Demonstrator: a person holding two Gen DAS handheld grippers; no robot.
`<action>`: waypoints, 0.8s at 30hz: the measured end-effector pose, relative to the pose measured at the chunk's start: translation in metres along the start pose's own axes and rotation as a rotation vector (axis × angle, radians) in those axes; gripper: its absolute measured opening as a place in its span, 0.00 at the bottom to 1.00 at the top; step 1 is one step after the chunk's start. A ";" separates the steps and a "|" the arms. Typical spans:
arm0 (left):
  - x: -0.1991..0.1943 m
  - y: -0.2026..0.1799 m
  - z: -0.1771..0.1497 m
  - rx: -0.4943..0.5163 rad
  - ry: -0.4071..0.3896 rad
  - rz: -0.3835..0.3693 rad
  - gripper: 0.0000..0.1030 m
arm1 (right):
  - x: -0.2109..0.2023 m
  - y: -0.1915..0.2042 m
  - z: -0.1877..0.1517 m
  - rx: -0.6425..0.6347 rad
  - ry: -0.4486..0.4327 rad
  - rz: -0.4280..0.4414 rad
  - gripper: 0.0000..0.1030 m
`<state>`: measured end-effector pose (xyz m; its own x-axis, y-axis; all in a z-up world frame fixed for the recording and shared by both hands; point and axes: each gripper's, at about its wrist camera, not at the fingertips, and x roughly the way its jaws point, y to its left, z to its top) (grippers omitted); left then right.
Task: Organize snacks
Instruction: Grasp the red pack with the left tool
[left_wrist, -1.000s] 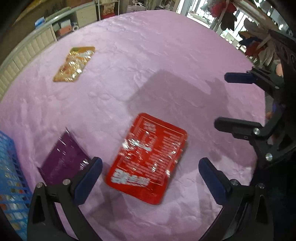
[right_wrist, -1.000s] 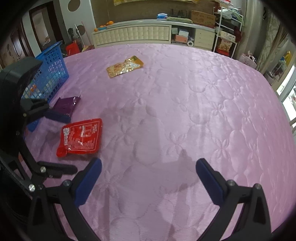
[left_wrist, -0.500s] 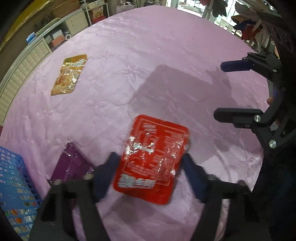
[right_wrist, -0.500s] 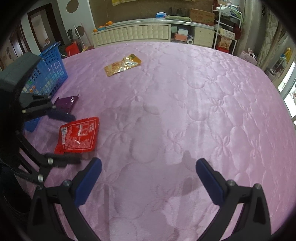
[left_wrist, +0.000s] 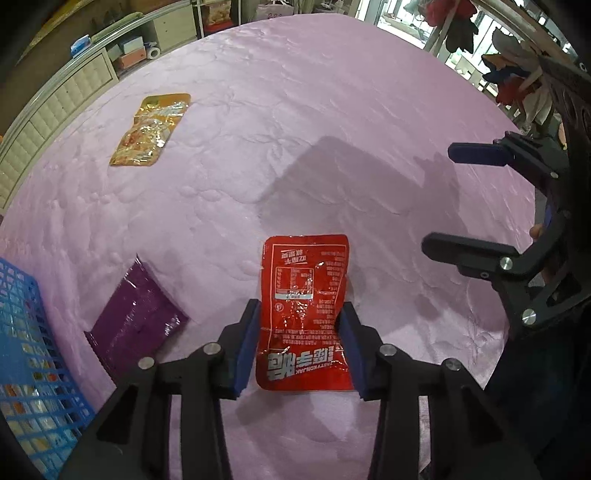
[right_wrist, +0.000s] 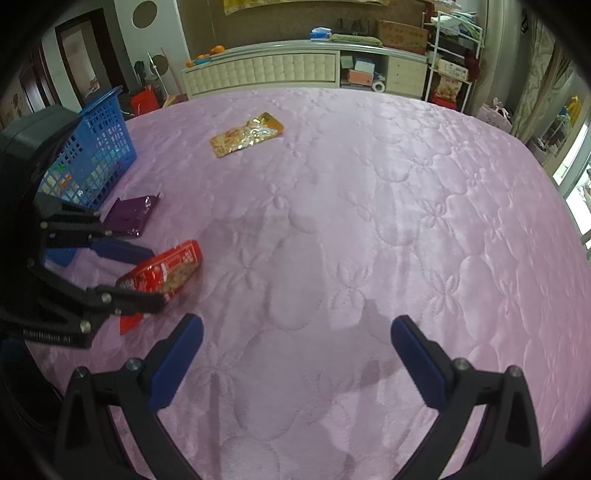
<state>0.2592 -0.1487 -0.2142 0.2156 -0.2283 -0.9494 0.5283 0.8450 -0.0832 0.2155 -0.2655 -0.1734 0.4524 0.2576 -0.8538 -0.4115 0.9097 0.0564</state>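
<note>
Left hand-held gripper (left_wrist: 301, 343) closing, pads pressing the red konjac packet (left_wrist: 304, 314); right hand-held gripper (right_wrist: 295, 365) released; blue basket (left_wrist: 26, 369) cut off

Left tongs (left_wrist: 301, 347) closing from wide open onto red snack packet (left_wrist: 304, 295), packet's far end now tilted up off bedspread (left_wrist: 295, 129)
</note>
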 end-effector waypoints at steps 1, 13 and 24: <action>0.000 -0.003 0.000 0.002 0.002 0.009 0.38 | 0.000 0.000 0.000 0.001 0.004 -0.005 1.00; -0.004 -0.025 0.004 -0.034 -0.031 0.031 0.14 | -0.011 0.002 0.005 0.020 0.034 -0.027 1.00; -0.012 -0.015 0.004 -0.109 -0.090 0.056 0.00 | -0.021 0.007 0.012 -0.012 0.040 -0.032 1.00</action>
<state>0.2517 -0.1600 -0.2006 0.3176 -0.2176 -0.9229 0.4224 0.9039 -0.0678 0.2122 -0.2606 -0.1486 0.4339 0.2153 -0.8748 -0.4066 0.9133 0.0230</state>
